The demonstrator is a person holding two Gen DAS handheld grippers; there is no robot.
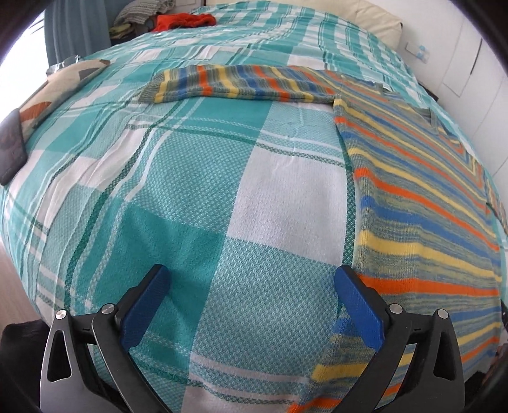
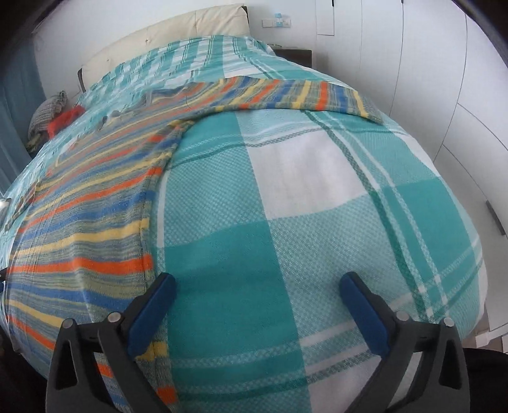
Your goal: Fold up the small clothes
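Sweater (image 1: 422, 203) lies spread flat on bed (image 1: 197, 203), both hand-held grippers, left (image 1: 250, 295) and right (image 2: 257, 301), wide open and empty; folding a sleeve in likely comes next.

Left hand-held gripper (image 1: 250, 287) and right hand-held gripper (image 2: 258, 295) both point steeply downward, jaws spread wide with nothing between their blue pads.

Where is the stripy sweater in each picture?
Left wrist view: the sweater fills the right side, one sleeve stretching left across the top.
Right wrist view: the sweater fills the left side, one sleeve stretching right across the top.
Shared landmark: the cream headboard.
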